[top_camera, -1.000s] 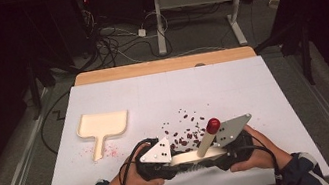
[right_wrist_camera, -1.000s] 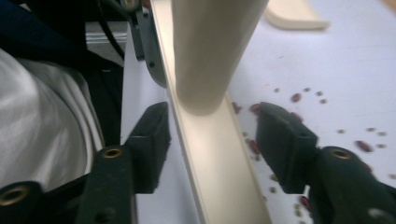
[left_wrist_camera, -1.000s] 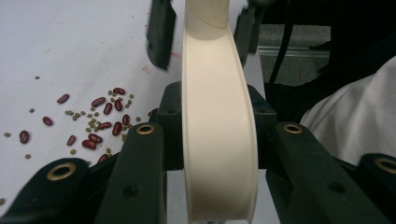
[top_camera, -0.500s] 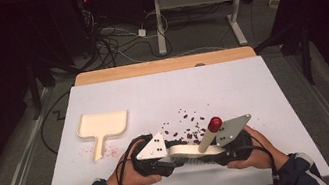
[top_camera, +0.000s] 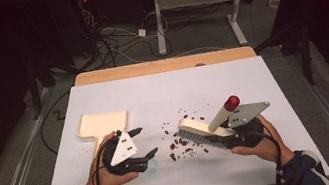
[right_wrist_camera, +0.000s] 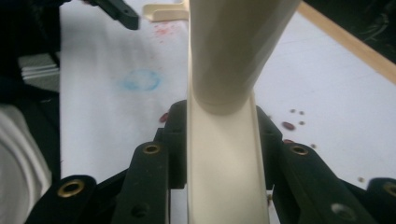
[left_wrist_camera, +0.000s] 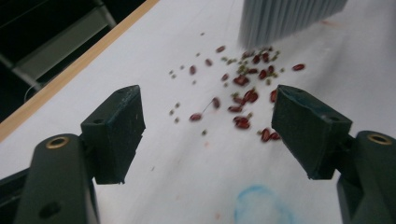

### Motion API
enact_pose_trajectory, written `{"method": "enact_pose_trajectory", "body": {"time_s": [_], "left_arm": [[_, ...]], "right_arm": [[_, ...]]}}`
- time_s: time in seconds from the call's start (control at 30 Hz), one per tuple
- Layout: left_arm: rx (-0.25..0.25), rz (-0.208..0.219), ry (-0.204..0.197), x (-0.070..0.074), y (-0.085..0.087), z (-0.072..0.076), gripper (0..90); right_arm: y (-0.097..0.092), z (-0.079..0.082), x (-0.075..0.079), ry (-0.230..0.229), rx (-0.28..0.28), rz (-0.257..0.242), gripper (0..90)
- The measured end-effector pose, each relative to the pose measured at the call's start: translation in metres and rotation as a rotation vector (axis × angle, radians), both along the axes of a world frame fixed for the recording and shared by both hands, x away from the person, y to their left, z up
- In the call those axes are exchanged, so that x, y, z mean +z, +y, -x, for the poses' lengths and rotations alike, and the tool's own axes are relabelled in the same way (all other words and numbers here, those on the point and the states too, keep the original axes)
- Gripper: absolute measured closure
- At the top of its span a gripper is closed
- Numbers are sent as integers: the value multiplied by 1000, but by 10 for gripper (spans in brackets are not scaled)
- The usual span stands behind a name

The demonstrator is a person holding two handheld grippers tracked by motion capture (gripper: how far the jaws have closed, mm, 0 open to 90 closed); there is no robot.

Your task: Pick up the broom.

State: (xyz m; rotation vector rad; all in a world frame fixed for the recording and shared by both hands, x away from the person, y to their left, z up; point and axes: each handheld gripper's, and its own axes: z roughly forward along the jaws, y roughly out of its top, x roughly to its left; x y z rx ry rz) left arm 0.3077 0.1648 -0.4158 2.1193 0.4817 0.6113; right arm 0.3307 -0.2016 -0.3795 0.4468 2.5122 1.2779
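A cream brush (top_camera: 205, 129) with grey bristles and a red-tipped handle (top_camera: 231, 103) hangs tilted over scattered red beans (top_camera: 181, 145) on the white table (top_camera: 162, 93). My right gripper (top_camera: 235, 137) is shut on the brush's cream body (right_wrist_camera: 223, 154), at the table's front right. The left gripper (top_camera: 145, 141) stands open and empty to the left of the beans, its jaws wide apart. Its own view looks past that gap (left_wrist_camera: 210, 121) at the beans (left_wrist_camera: 243, 93) and the bristles (left_wrist_camera: 285, 18). A cream dustpan (top_camera: 102, 124) lies flat just behind the left hand.
A faint blue ring (left_wrist_camera: 261, 207) marks the table just in front of the left gripper. A wooden strip (top_camera: 163, 66) runs along the table's far edge. Cables and desk legs (top_camera: 157, 17) lie on the floor beyond.
The two grippers were close together at the brush. The left one has moved left, away from it, and stands open. The right has carried the brush slightly right.
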Motion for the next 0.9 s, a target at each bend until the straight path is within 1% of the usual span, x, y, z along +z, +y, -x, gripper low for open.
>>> {"method": "enact_pose_trajectory", "body": {"time_s": [0.03, 0.07, 0.1, 0.13, 0.2, 0.23, 0.33, 0.4, 0.47, 0.5, 0.53, 0.6, 0.63, 0.7, 0.9], "left_arm": [[25, 3, 2, -2, 7, 0, 244], [45, 10, 4, -3, 13, 1, 242], [62, 13, 8, -5, 20, 1, 226], [84, 10, 6, -7, 25, 2, 226], [117, 24, 32, -11, 36, 4, 221], [131, 26, 38, -13, 41, 6, 214], [177, 28, 45, -20, 53, 11, 210], [213, 23, 63, -25, 59, 13, 205], [244, 39, 86, -29, 63, 14, 209], [250, 41, 91, -30, 65, 15, 209], [251, 38, 87, -30, 65, 17, 209], [254, 62, 86, -30, 66, 18, 211], [254, 65, 85, -30, 67, 19, 211], [260, 61, 77, -30, 66, 21, 211], [267, 38, 76, -30, 69, 25, 211]], "right_arm": [[0, 0, 0, 0, 0, 0, 671], [-2, -1, 1, -1, -17, -6, 671], [-6, -2, 3, -12, -49, -9, 672], [-6, -2, 3, -12, -49, -9, 672], [-9, -4, 6, -19, -84, -8, 671], [-11, -5, 6, -23, -99, -8, 671], [-17, -10, 8, -29, -146, -10, 672], [-21, -13, 8, -35, -169, -13, 672], [-24, -16, 8, -41, -184, -15, 672], [-25, -17, 8, -40, -194, -20, 672], [-27, -19, 8, -44, -202, -23, 672], [-29, -23, 7, -42, -208, -22, 672], [-30, -24, 6, -43, -221, -24, 672], [-32, -27, 5, -40, -240, -28, 672], [-36, -32, 6, -64, -285, -28, 672]]}}
